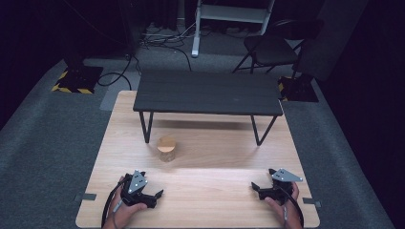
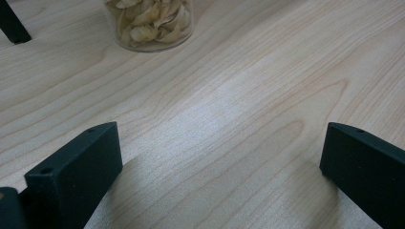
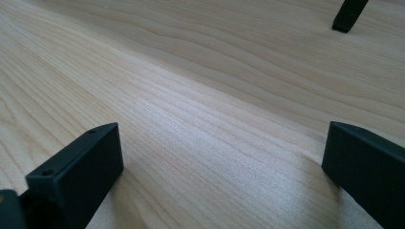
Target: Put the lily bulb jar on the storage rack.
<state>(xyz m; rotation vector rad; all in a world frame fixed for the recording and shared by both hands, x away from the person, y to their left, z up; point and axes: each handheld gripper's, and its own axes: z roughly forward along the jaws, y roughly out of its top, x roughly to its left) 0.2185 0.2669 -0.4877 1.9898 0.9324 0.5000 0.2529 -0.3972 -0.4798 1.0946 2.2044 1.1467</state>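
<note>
I see 1 jar (image 1: pixel 166 149) standing upright on the wooden surface (image 1: pixel 215 162), a bit left of the middle and just in front of the left leg of the small dark table (image 1: pixel 207 93). It has a round wooden lid on top, and in the left gripper view the jar (image 2: pixel 149 24) looks clear and full of pale dried slices. My left claw (image 1: pixel 152 194) rests at the near left, with its jaws spread wide and nothing between them. The jar lies farther away from it and a little to the right. My right claw (image 1: pixel 258 188) rests at the near right, jaws also spread and holding nothing, well apart from the jar. So I think the left claw is the nearer 1, and it should go forward toward the jar. The jar stands tall, so I would grab it from the side.
</note>
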